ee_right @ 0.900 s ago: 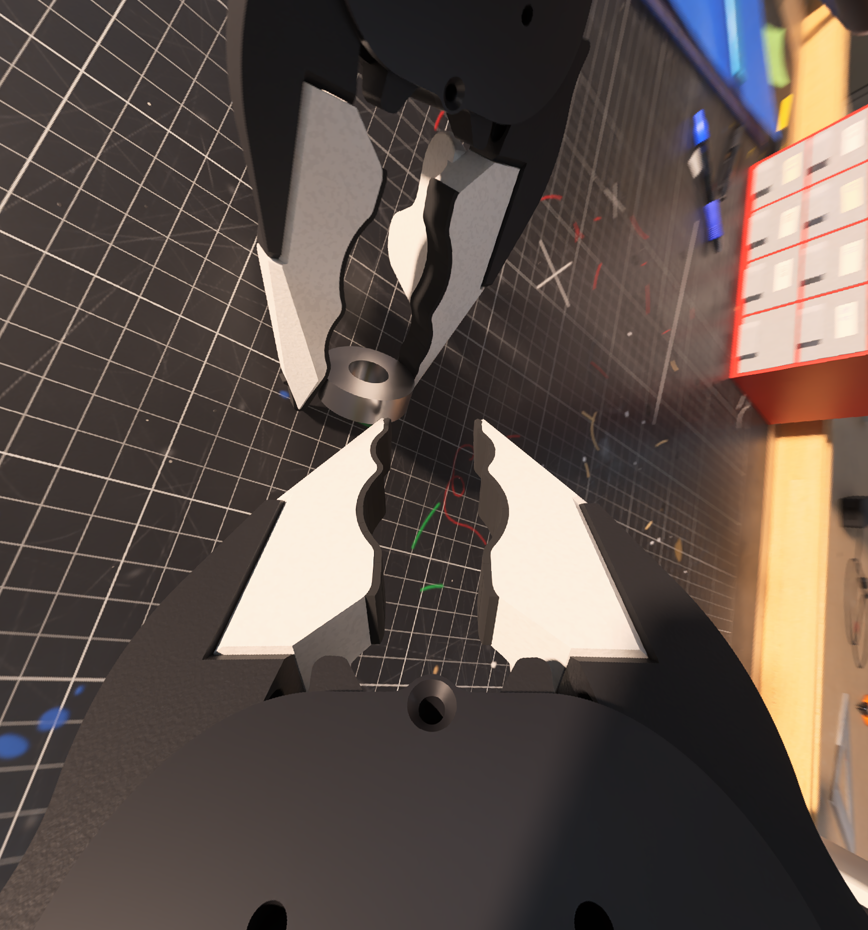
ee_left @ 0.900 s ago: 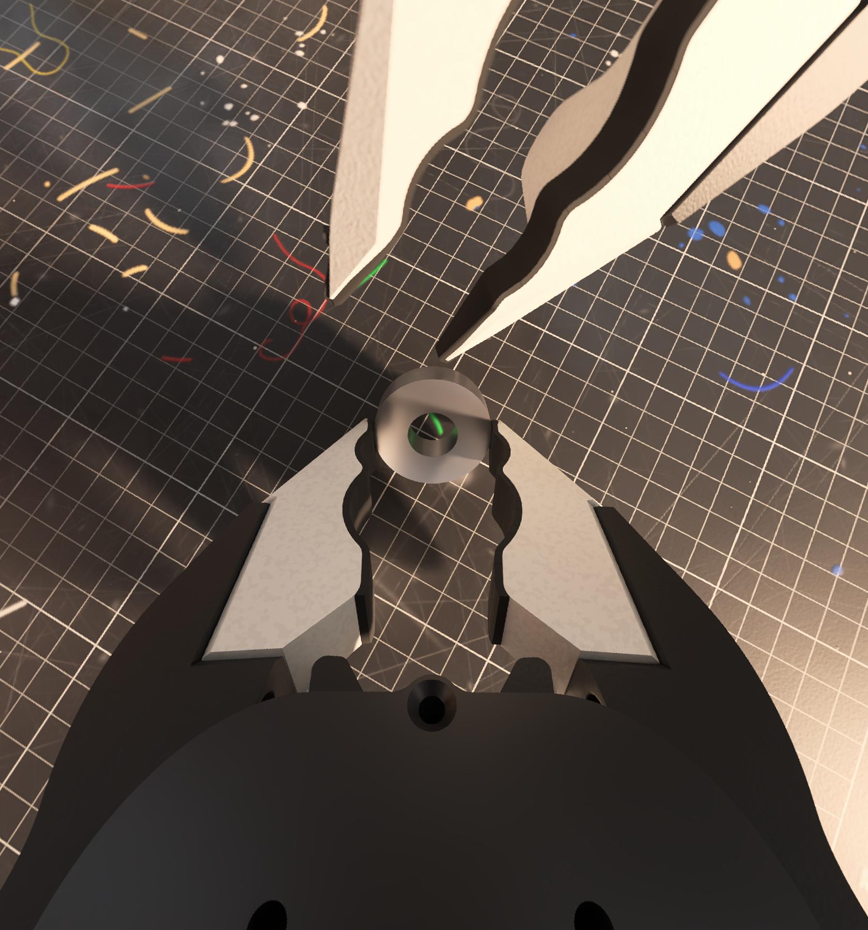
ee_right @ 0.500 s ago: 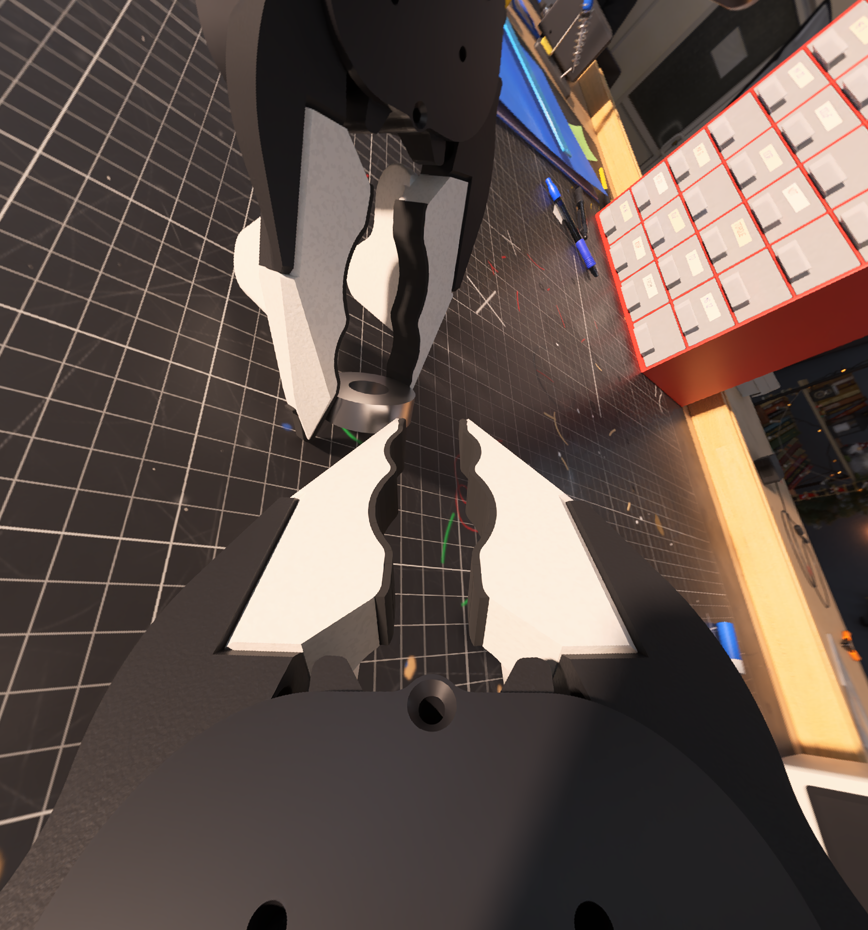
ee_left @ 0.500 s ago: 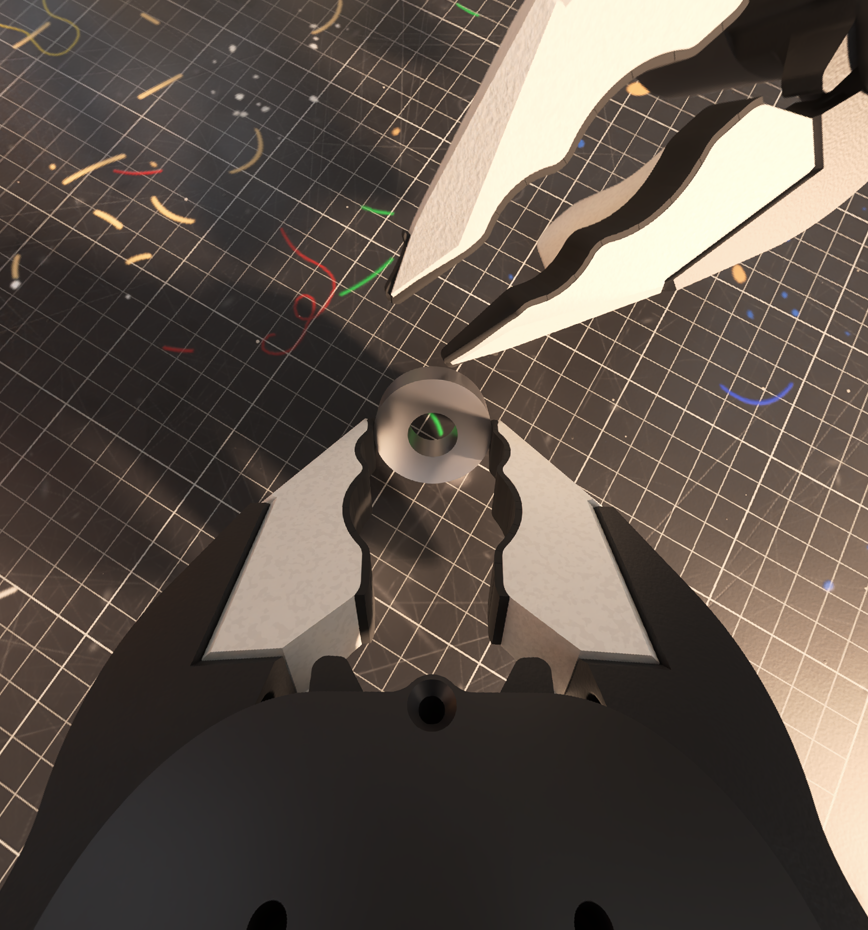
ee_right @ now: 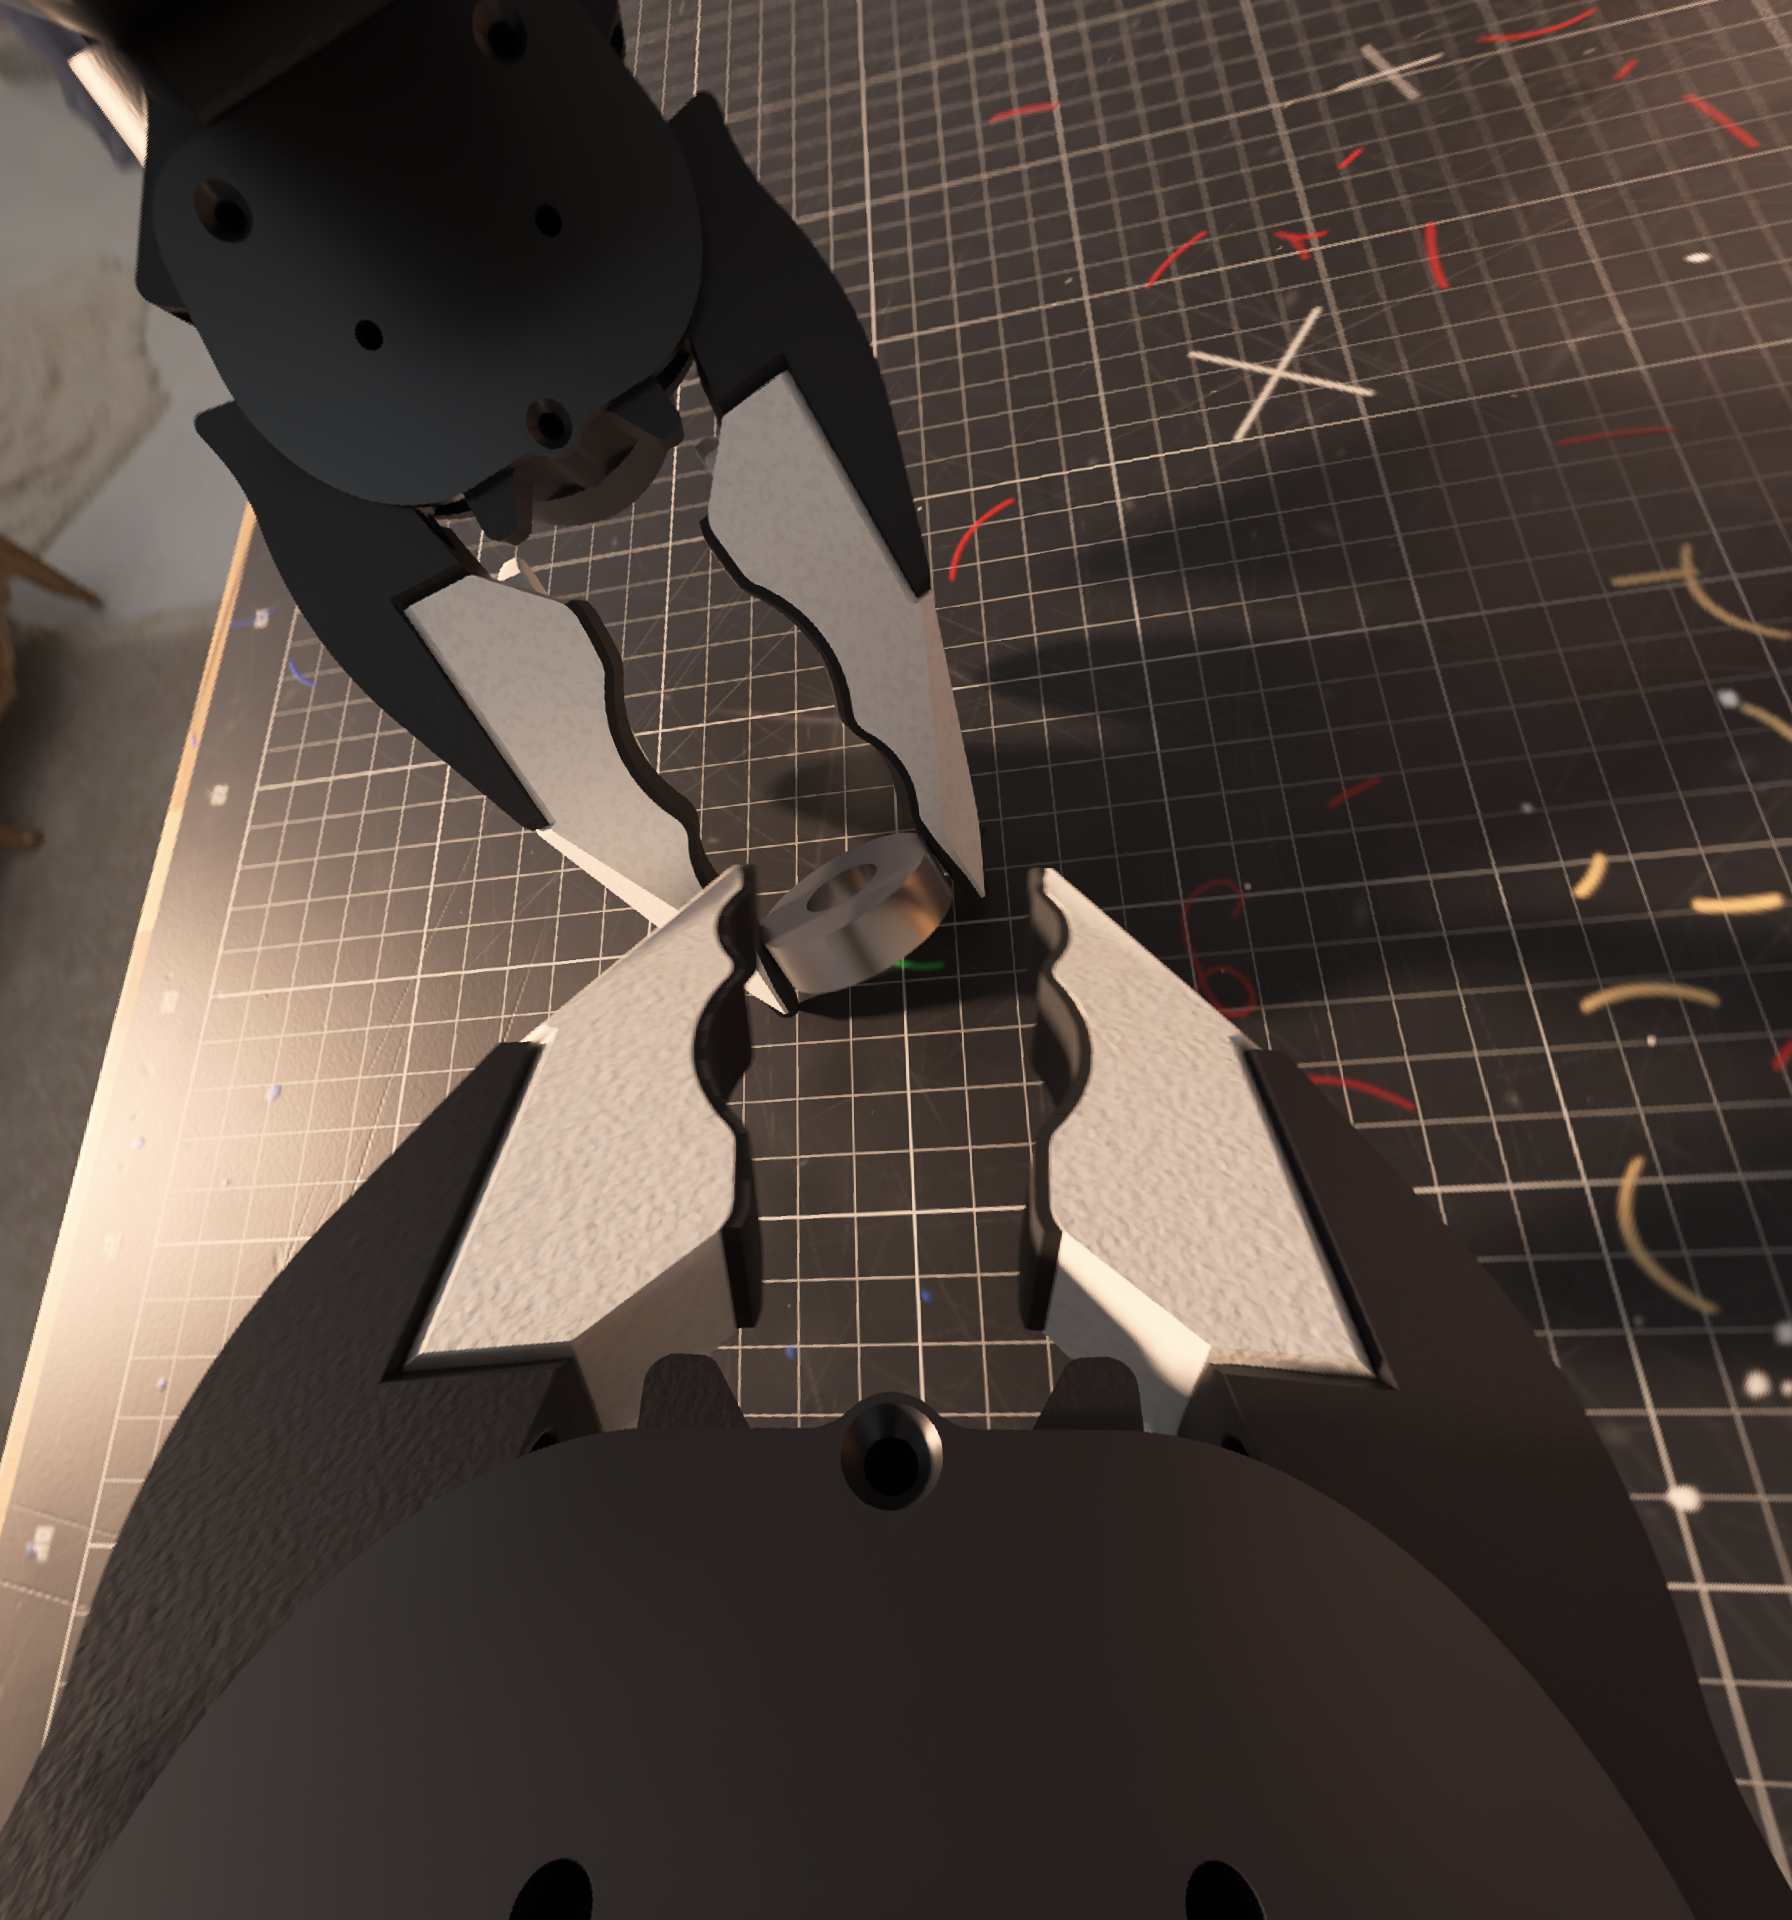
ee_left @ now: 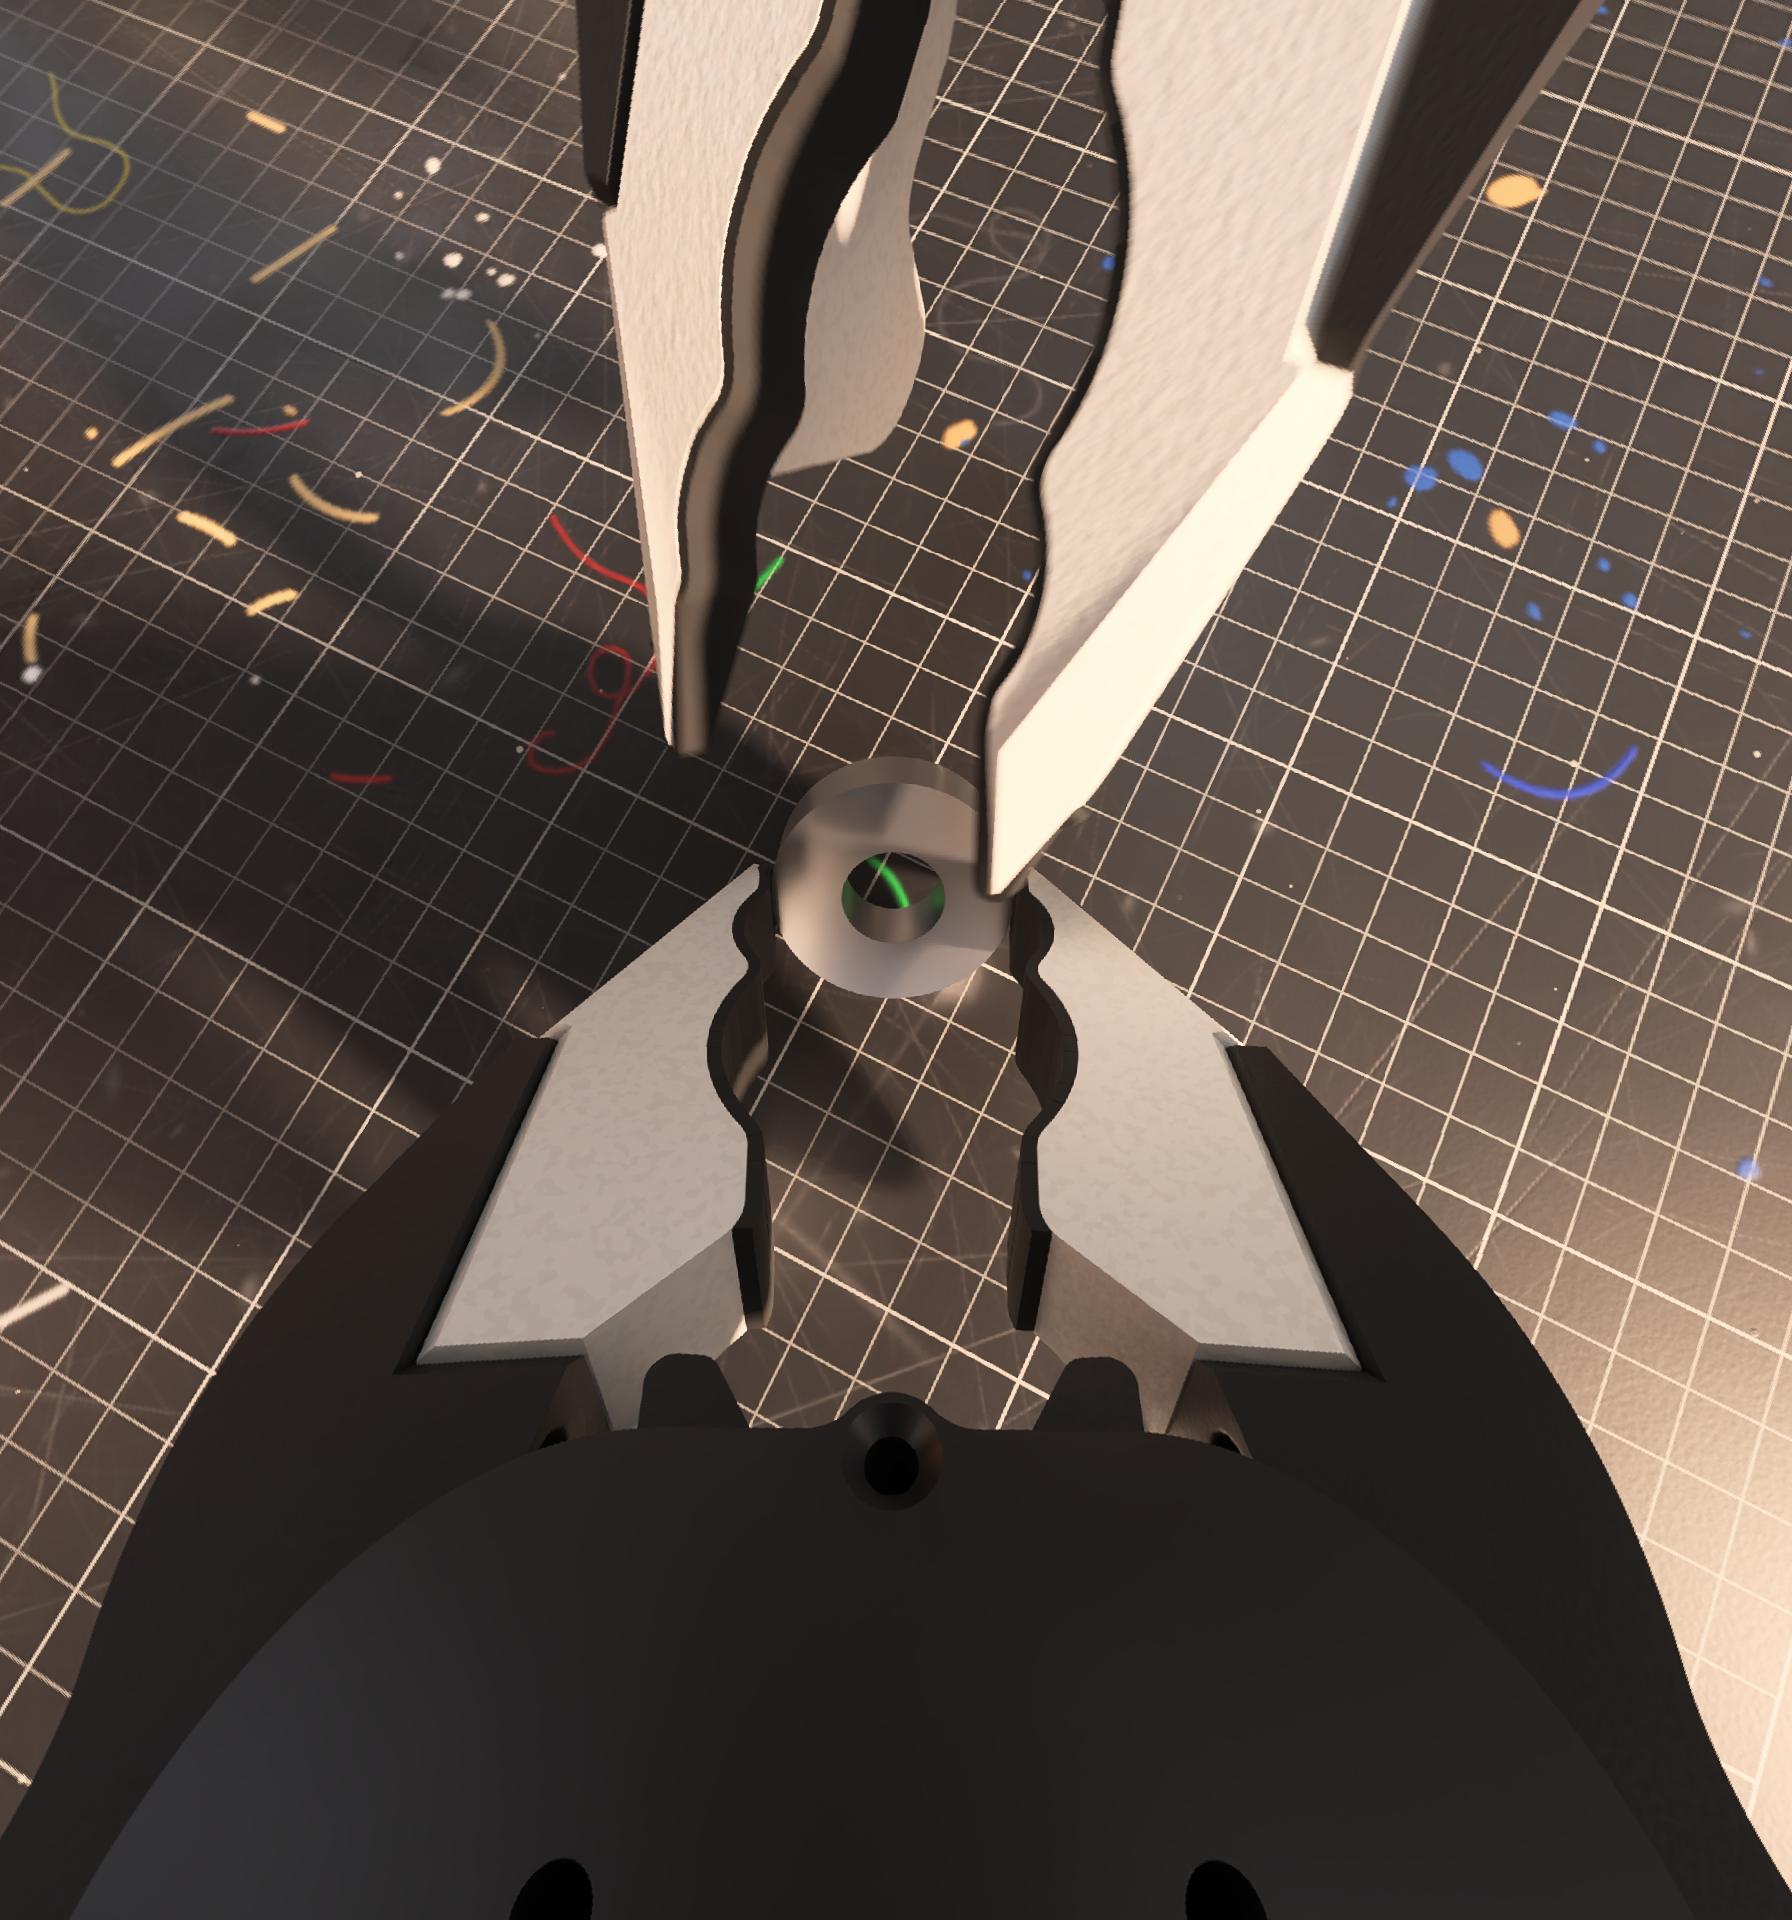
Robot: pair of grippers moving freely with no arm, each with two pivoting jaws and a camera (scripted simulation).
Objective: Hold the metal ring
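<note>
Pinching the metal ring (ee_left: 890,891) between its two fingertips, the left gripper (ee_left: 887,914) carries it just above the cutting mat (ee_left: 1494,1039), a little above the centre of the left wrist view. The hole faces that camera, and a green scrap on the mat shows through it. The ring is gripped by its outer rim at the very tips, which I judge is meant to leave most of it exposed for a second grasp.

The right gripper (ee_left: 850,790) comes down from the top of that frame with its fingers spread. One tip (ee_left: 1017,831) lies over the ring's right edge, the other (ee_left: 694,707) stands just off its upper left. Whether either tip touches the metal I cannot tell.

In the right wrist view the ring (ee_right: 856,925) sits tilted just above the middle, clamped by the left gripper (ee_right: 850,914) reaching in from the upper left. The right gripper (ee_right: 892,899) has its own fingers wide, one tip (ee_right: 736,904) beside the ring's left, the other (ee_right: 1053,904) well clear on the right. The ring is off-centre in that gap, so closing now could push it sideways. A dark shadow lies on the mat (ee_right: 1391,727) under the ring, which suggests it is lifted.
</note>
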